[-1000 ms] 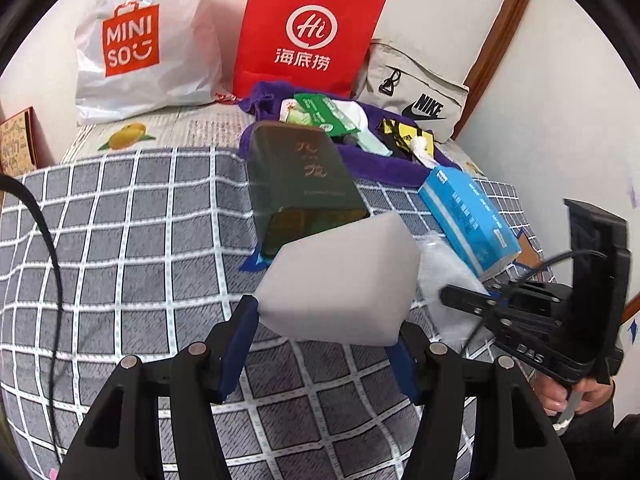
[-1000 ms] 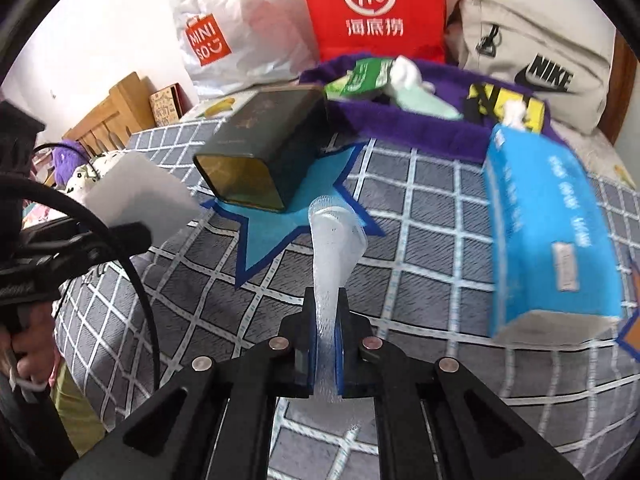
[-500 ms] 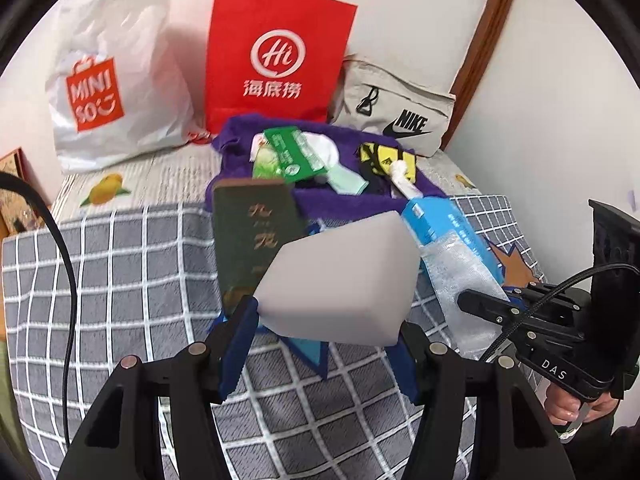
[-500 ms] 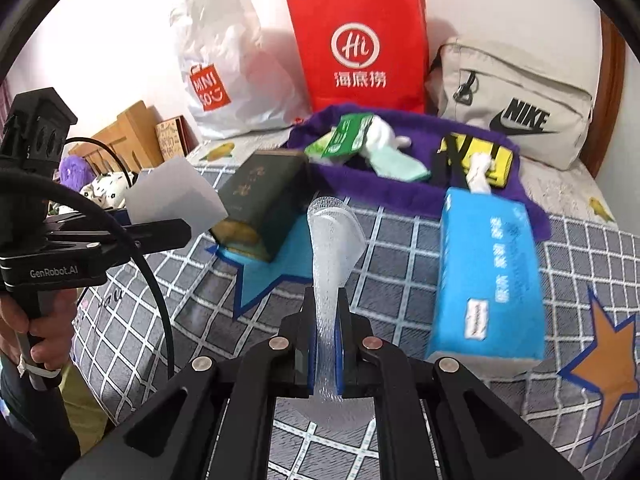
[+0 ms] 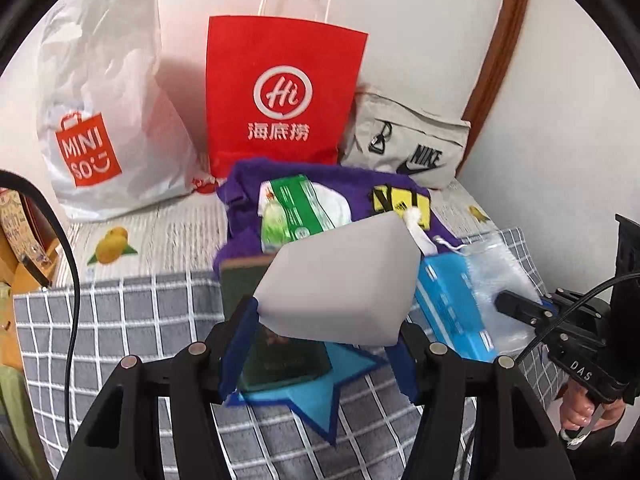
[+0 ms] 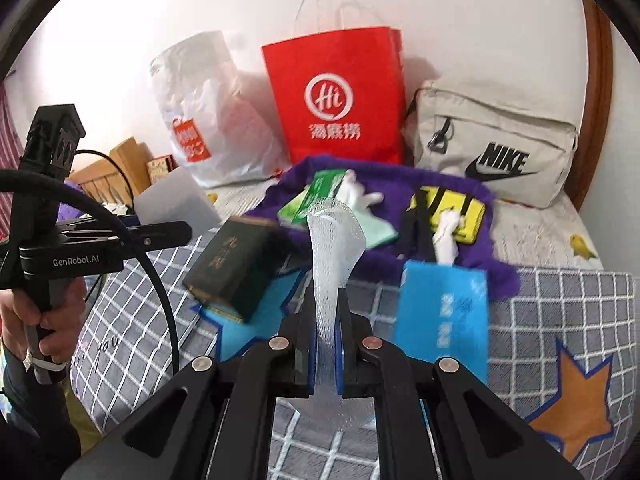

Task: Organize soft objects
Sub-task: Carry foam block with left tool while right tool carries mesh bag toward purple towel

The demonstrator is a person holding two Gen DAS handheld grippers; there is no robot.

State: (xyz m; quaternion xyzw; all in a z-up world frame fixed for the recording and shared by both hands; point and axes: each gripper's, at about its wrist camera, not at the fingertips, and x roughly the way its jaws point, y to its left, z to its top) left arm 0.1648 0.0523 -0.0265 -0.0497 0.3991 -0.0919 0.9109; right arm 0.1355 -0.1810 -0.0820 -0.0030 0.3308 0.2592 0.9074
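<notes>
My left gripper [image 5: 320, 344] is shut on a pale grey foam block [image 5: 340, 276] and holds it above the checked bed cover; the block also shows in the right wrist view [image 6: 176, 204]. My right gripper [image 6: 324, 320] is shut on a clear bubble-wrap pouch [image 6: 334, 236], which stands up between the pads; it also shows in the left wrist view [image 5: 496, 276]. Ahead lies a purple fuzzy cloth [image 6: 492, 256] with a green packet [image 6: 316, 196], white soft items [image 6: 362, 196] and a yellow-black item [image 6: 460, 212] on it.
A dark green tin [image 6: 236, 268] and a blue tissue box [image 6: 444, 320] lie on the checked cover [image 6: 560, 312]. A red paper bag [image 6: 336, 96], a white Miniso bag [image 6: 208, 120] and a grey Nike bag [image 6: 496, 148] stand against the wall.
Both grippers have risen and pulled back from the bed with their loads still held. The bags and the purple cloth now sit lower and more central in both views.
</notes>
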